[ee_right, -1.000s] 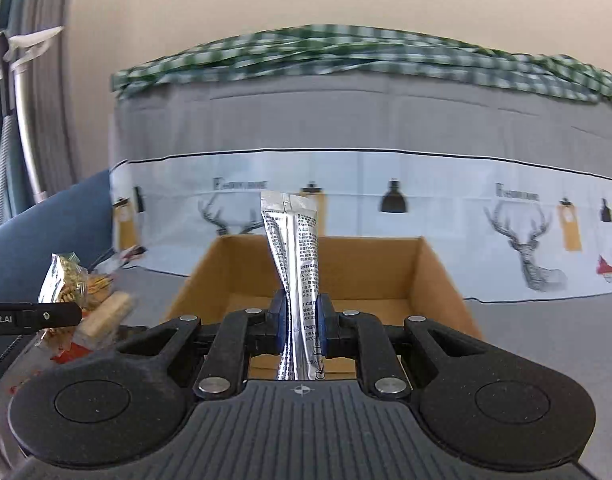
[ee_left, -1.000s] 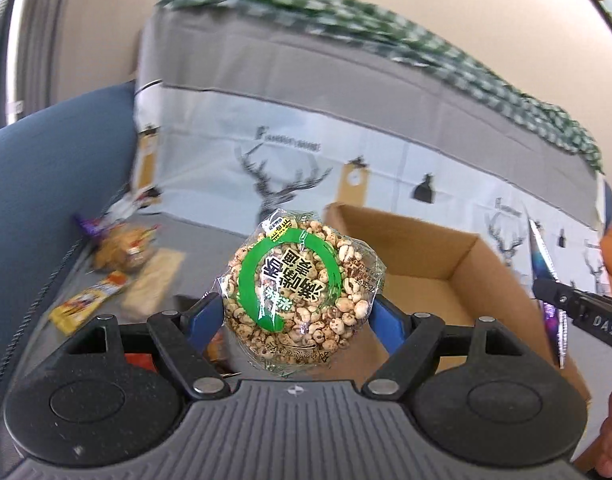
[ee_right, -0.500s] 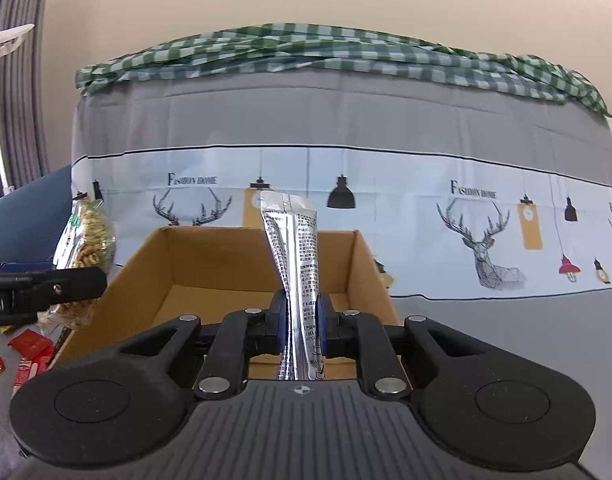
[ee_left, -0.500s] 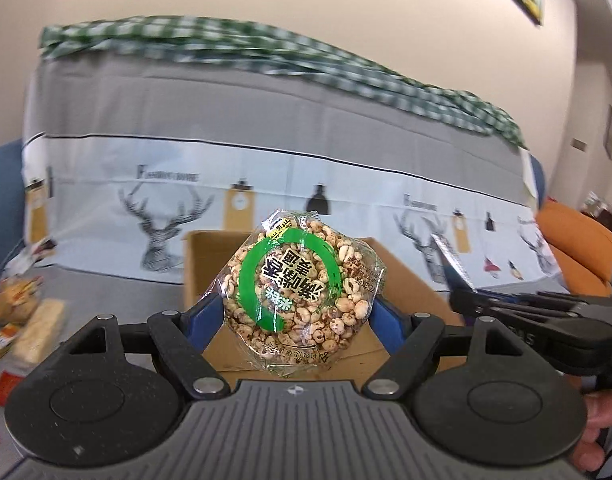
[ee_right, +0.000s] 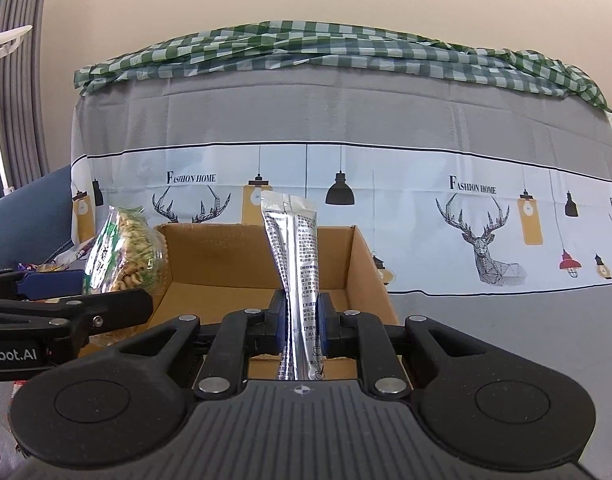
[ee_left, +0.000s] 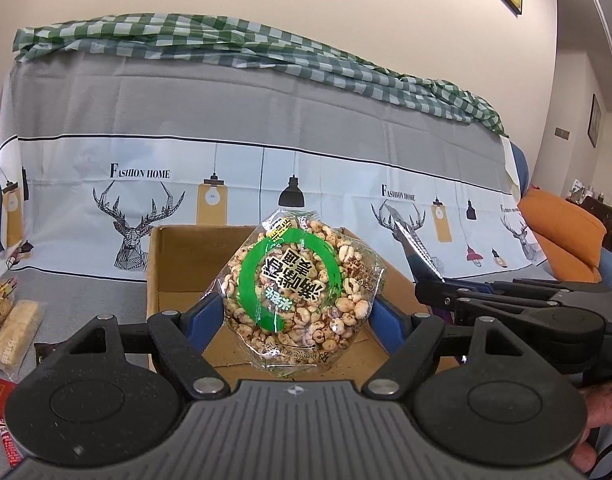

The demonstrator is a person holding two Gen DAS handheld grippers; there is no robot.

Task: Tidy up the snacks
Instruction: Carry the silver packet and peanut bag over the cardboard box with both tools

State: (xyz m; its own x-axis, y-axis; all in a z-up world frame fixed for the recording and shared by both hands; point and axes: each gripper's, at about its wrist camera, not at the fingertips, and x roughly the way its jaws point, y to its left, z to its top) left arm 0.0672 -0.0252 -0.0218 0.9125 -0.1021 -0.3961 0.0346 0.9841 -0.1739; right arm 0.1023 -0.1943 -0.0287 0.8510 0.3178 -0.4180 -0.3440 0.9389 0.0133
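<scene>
**Left wrist view: both tongs hold snacks over an open box**

Left wrist view first: our left gripper (ee_left: 294, 316) stands wide, its blue pads pressed against either side of a round clear bag of puffed grain (ee_left: 302, 292) with a green ring on its label. The bag sits at picture centre, in front of an open cardboard box (ee_left: 178, 264) whose floor shows beneath it. At three o'clock the right gripper (ee_left: 425, 280) reaches in, a silver packet (ee_left: 411, 246) pinched at its tip. At eight o'clock, loose snacks lie on the grey cover, among them a pale bar in a clear wrapper (ee_left: 14, 332). A hand (ee_left: 599, 412) shows at four o'clock.

From the right wrist, we see the narrow tongs clamped on that silver packet, which stands upright at centre over the box's near edge. At nine o'clock the left gripper carries the grain bag over the box's left wall. A deer-print sheet (ee_right: 485, 232) hangs behind, with a green checked cloth (ee_right: 325, 52) along its top.
</scene>
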